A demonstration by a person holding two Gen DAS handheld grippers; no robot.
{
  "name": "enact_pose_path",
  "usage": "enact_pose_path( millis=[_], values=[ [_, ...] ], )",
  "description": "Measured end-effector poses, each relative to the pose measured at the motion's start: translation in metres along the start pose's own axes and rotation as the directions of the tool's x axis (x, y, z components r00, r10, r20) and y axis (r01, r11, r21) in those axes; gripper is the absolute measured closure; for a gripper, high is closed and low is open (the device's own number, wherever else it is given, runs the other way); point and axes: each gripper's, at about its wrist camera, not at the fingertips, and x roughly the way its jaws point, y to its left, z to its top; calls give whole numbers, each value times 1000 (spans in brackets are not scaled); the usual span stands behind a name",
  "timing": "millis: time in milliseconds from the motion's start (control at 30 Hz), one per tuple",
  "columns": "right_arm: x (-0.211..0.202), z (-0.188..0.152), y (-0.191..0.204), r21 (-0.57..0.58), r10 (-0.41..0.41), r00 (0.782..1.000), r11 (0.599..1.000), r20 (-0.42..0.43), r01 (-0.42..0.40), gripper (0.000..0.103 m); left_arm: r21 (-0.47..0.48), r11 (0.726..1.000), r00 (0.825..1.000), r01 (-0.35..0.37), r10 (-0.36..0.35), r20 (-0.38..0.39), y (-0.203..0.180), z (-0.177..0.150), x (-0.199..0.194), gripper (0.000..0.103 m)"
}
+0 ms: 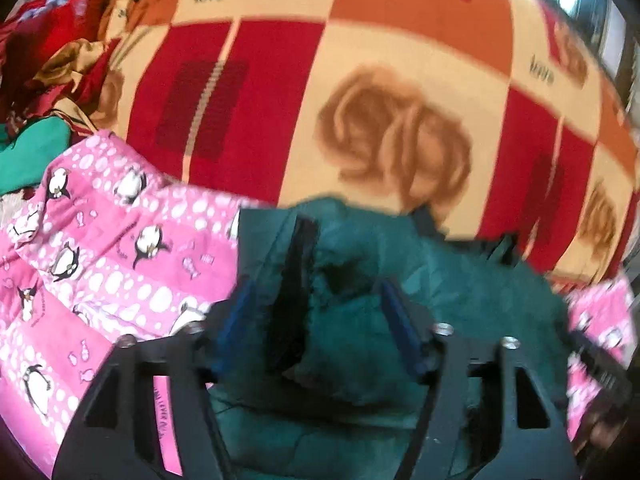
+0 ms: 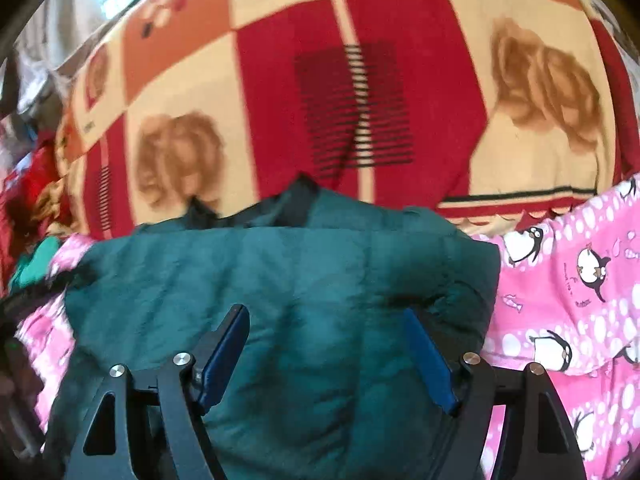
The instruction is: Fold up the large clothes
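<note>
Green padded jacket (image 2: 288, 300) lay bundled on the pink penguin quilt (image 1: 104, 248), below the red checked blanket (image 1: 360, 80). Left gripper (image 1: 316, 320) hovered over it, jaws apart, gripping nothing; right gripper (image 2: 324, 356) likewise spread wide, probably ready to take its next fold.

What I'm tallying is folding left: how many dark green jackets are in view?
1: the dark green jacket lies on the pink penguin quilt; others could be hidden in the clothes pile.
</note>
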Motion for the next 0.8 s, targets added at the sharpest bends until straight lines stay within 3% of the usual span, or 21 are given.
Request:
enact_pose_path(
  millis=[67, 167, 333, 500, 667, 800],
  values=[
    [-5, -5, 15, -35, 21, 1000, 999, -10, -21, 27, 19, 1000, 1000, 0, 0, 32, -9, 2, -6, 35],
    [11, -14, 39, -94, 41, 998, 995, -52, -46, 27, 85, 996, 1000, -25, 24, 6, -26, -3, 5, 35],
    [56, -32, 56, -173, -58, 993, 984, -100, 40, 25, 211, 967, 984, -142, 161, -76, -40, -26, 45, 35],
    [49, -22, 44, -117, -23, 994, 993, -110, 10, 25, 189, 973, 985, -136, 154, -83, -35, -34, 55, 35],
    [18, 1, 47, -73, 50, 999, 996, 8, -49, 25, 178, 975, 986, -131, 147, -79, -35, -34, 57, 33],
    [45, 11, 72, -117, 67, 997, 991, -43, -72, 25, 175, 976, 986, -132, 148, -79, -36, -33, 60, 32]
  ],
)
